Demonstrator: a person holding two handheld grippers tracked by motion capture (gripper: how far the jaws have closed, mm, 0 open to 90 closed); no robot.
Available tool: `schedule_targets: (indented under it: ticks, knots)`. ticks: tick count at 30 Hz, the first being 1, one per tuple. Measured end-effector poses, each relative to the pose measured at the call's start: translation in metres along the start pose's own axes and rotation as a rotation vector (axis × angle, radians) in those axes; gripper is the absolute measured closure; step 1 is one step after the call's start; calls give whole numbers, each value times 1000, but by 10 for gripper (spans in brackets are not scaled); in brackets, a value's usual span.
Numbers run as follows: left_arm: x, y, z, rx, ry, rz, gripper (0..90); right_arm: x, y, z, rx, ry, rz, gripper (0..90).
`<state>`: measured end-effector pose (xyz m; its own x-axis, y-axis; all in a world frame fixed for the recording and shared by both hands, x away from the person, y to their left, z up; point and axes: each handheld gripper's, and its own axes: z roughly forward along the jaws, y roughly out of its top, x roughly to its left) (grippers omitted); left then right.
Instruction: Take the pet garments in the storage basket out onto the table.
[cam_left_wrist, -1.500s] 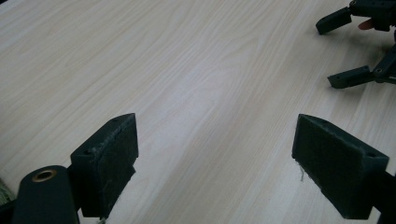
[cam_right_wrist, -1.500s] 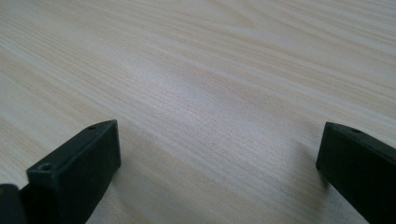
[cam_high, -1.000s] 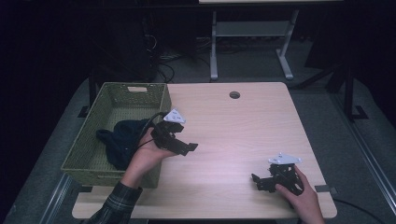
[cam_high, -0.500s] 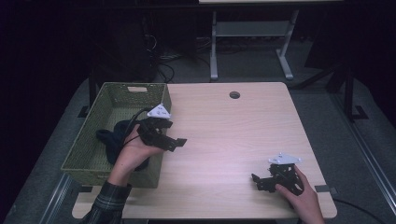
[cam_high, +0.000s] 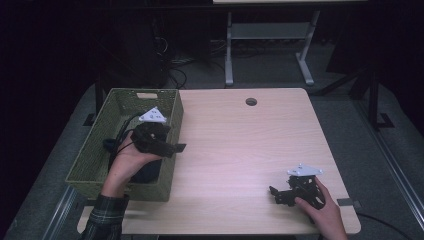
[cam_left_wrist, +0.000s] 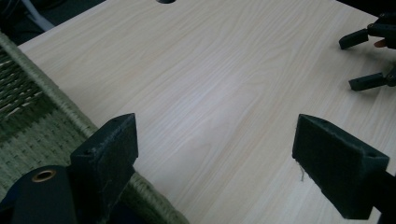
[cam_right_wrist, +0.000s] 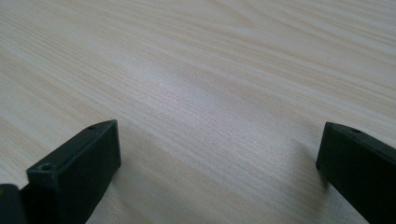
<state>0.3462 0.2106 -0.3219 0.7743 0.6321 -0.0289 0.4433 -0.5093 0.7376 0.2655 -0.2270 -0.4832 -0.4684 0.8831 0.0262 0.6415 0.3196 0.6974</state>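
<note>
**Now: both grippers open, left one over the basket's edge**

Your left gripper (cam_high: 172, 148) sits at the left of the high view, held above the right-hand wall of the green woven basket (cam_high: 95, 150), with its jaws spread wide and nothing between them. They reach out past the rim over the table (cam_high: 240, 150). In the left gripper view, the woven rim (cam_left_wrist: 70, 116) runs across the lower left corner, passing under the left jaw; that wall is the nearest thing in your way on that side. Inside the basket, a dark cloth (cam_high: 147, 172) lies low against the near end, partly hidden by your left hand (cam_high: 127, 162) and the gripper's cable.

Your right gripper (cam_high: 279, 195) rests low at the lower right of the high view, near the table's front edge, its jaws parted and empty. The right gripper view shows bare wood grain between them. It also appears at the upper right of the left gripper view (cam_left_wrist: 369, 60), well apart from the left one.

A round cable hole (cam_high: 251, 101) sits near the table's far edge, at upper centre. Beyond the table stands a grey metal frame (cam_high: 270, 45) on the dark floor.
</note>
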Motion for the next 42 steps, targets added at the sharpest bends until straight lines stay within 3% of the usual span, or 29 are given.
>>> schedule_targets:
  ticks: [14,24,28,37,42]
  knots:
    - [24,-15,-20,-18,61,-44,140,0,0,0,0,0,-1,0]
    - [40,-27,-31,-12,100,-48,140,0,0,0,1,0,-1,0]
    - [50,-36,-35,-2,125,-75,140,0,0,0,0,0,-1,0]
    - [69,-54,-34,29,161,-124,139,0,0,0,0,0,0,0]
    - [78,-63,-31,52,170,-121,142,0,0,0,0,0,0,0]
